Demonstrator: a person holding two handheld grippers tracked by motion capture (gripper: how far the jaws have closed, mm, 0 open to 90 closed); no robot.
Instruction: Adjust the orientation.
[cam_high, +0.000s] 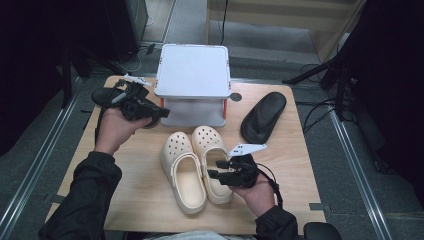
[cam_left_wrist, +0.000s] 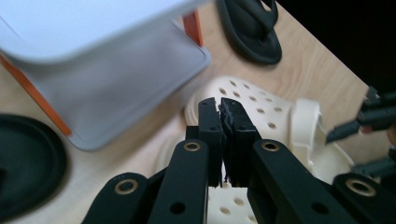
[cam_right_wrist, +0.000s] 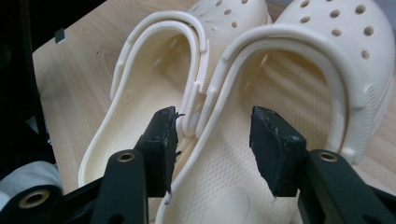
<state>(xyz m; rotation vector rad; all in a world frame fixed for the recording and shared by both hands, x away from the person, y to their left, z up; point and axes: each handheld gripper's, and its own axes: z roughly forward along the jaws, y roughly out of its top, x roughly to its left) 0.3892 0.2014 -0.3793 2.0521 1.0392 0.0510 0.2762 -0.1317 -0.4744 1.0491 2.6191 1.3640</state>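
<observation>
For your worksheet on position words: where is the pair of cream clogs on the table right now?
In the high view, the cream clogs lie side by side at the table's middle front, before the white shelf, with the right gripper over the right-hand one.

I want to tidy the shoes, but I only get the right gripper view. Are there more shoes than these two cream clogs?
Observer: Yes, a black sandal lies right of the white stand.
Operator: Where are my other tongs?
Observer: The left tongs hover by the stand's front left corner, shut on nothing.
Operator: Any more shoes?
Observer: A second black sandal lies at the far left of the table.
</observation>
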